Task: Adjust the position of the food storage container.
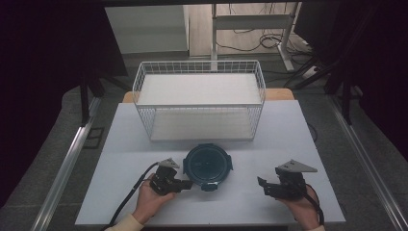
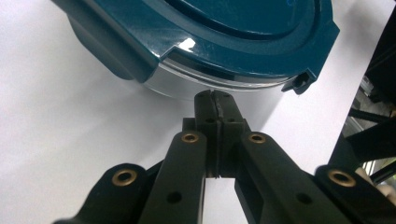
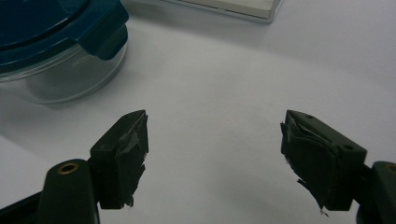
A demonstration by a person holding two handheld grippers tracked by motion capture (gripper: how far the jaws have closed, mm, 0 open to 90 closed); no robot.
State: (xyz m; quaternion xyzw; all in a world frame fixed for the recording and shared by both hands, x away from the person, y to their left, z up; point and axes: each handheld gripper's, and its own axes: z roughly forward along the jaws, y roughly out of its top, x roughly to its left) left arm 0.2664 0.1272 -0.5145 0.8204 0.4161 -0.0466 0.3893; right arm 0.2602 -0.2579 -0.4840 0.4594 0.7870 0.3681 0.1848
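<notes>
Container (image 1: pixel 208 166) rim meets closed left tool (image 1: pixel 188 184) (right side free).

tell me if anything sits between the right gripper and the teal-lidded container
Nothing visible does: bare white table lies between the open right gripper and the container.

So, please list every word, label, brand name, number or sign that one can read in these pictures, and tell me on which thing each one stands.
None: no readable text in any view.
Round container with the teal lid: small light marks at the lid's top edge in the left gripper view, too small and cut off to read.
White wire basket, white table, left gripper and right gripper: no lettering visible.
</notes>
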